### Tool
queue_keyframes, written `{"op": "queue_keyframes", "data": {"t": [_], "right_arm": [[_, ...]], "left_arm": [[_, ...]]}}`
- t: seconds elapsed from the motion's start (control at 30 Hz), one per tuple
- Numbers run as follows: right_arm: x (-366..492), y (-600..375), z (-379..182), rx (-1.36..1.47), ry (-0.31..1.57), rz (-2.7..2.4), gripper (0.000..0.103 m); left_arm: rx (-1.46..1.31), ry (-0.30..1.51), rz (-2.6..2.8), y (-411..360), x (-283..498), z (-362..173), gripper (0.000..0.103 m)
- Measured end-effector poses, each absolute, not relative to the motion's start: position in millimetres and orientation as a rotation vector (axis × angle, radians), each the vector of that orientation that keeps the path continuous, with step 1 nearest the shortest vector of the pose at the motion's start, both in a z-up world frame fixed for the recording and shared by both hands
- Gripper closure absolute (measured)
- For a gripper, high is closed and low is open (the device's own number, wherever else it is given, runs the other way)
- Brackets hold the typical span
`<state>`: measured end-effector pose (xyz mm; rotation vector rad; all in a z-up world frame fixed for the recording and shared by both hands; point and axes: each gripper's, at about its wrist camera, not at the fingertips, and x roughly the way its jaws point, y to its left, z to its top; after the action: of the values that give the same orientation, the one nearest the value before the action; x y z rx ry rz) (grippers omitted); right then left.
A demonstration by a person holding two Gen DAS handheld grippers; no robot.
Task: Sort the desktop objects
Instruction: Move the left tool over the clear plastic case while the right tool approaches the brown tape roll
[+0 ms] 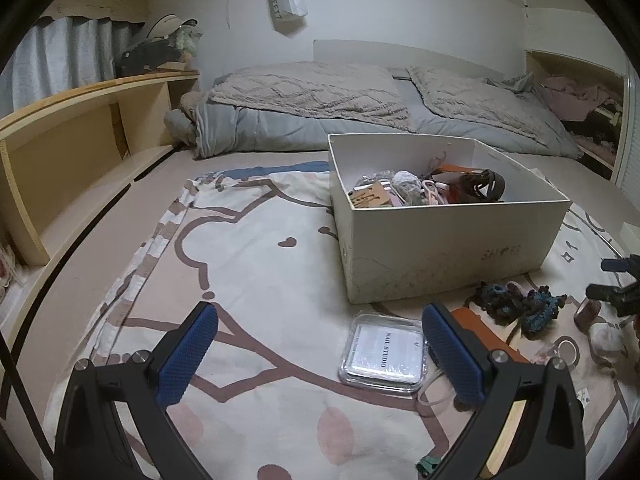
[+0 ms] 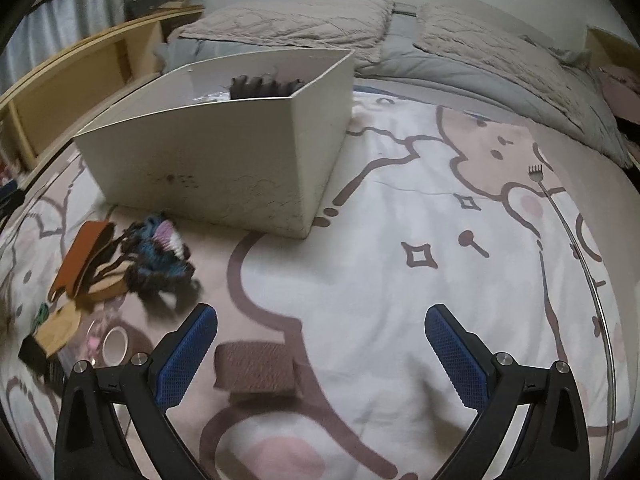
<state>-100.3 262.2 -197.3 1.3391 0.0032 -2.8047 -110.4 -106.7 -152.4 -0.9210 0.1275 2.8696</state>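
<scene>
Left wrist: clear case near white box.

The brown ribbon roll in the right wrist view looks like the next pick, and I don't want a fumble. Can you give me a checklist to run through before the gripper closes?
1. Right gripper open wide enough for the roll: ok, both fingers spread, nothing held.
2. Brown ribbon roll lined up between the fingers: not ok, it sits toward the left finger, off centre.
3. Roll free of neighbours: ok, the tape ring lies apart on its left.
4. Image sharp enough to judge the roll's edge: cannot tell, the roll is blurred.
5. White box has room: ok, open top, only partly filled.
6. Left gripper out of the way: ok, open over the clear nail case.
</scene>
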Motion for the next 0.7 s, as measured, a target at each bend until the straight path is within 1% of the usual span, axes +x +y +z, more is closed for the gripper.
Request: {"op": "queue_keyframes", "data": {"t": [0.4,0.7], "right_arm": [[-94.8,272.0,-204.6,1.399,-0.012,-2.79,0.0],[-80.6,276.1,-213.3,1.426,0.026,-2.736,0.0]], "left_arm": [[-0.996,0.182,2.799,-86.9,-122.2,-169.9,0.0],[-1.056,0.252,2.763,-74.1,-127.6,-184.4,0.0]]}}
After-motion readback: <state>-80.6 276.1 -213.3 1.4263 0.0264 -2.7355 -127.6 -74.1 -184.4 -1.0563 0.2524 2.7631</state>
